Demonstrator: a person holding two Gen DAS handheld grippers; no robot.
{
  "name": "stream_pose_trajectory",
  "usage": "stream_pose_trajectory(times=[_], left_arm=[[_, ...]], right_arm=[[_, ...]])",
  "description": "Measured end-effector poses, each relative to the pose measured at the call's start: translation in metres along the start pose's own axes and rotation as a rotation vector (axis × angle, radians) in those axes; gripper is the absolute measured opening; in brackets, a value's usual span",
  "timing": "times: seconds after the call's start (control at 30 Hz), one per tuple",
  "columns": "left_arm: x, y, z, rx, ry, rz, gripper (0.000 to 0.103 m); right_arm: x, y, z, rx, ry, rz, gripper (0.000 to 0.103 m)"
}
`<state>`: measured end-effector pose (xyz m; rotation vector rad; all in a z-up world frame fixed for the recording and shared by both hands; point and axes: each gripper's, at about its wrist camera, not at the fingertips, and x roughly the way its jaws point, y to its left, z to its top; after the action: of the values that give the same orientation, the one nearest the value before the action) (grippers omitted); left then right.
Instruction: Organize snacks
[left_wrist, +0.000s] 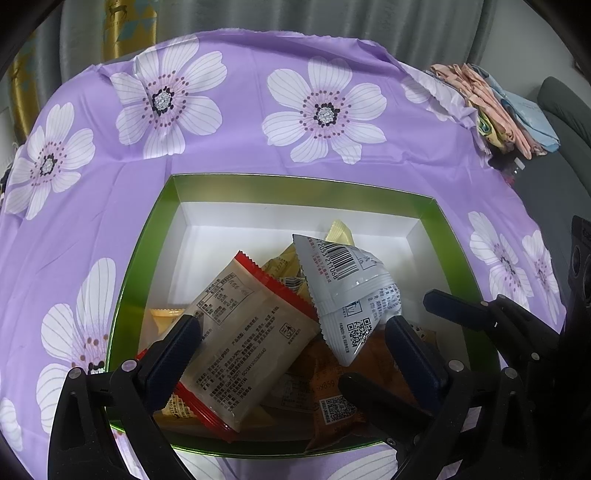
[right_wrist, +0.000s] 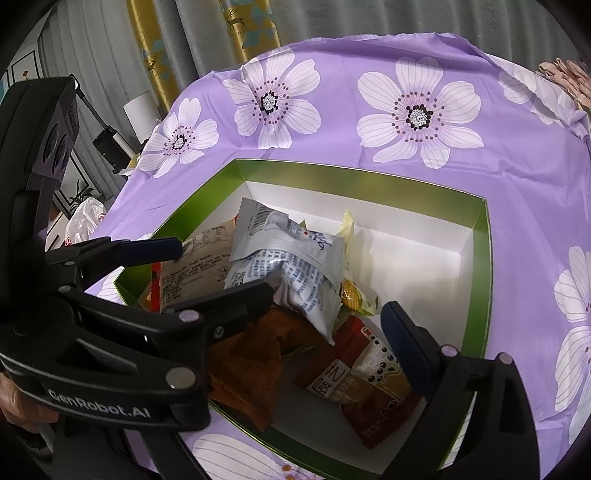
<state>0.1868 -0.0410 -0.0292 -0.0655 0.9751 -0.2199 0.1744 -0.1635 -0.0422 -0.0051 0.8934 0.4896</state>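
The snack packets are piled in the green-walled box (left_wrist: 129, 295) on the floral tablecloth (left_wrist: 240, 155). Both the left gripper (left_wrist: 291, 332) and the right gripper (right_wrist: 325, 306) are held wide, nothing clamped. The glossy, crinkled grey packet (left_wrist: 354, 291) is perched atop the beige red-edged packet (left_wrist: 243, 339); if nudged by a finger, it could be slid off or its thin film snagged.

Purple cloth printed with large white flowers (left_wrist: 240, 155) spread over the desk, grey pleated curtains (right_wrist: 110, 48) with gold deer-patterned panels (right_wrist: 247, 26) behind, folded pink and pale blue fabrics (left_wrist: 495, 107) stacked at the far right corner, white plastic bag (right_wrist: 86, 221) at left
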Motion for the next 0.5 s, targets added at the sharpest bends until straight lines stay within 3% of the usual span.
stream_pose_trajectory(times=[0.5], left_arm=[[-0.0002,0.0031,-0.0015,-0.007,0.001,0.004,0.102]], right_arm=[[-0.0011,-0.0013,0.0,0.003,0.0,-0.003,0.097]])
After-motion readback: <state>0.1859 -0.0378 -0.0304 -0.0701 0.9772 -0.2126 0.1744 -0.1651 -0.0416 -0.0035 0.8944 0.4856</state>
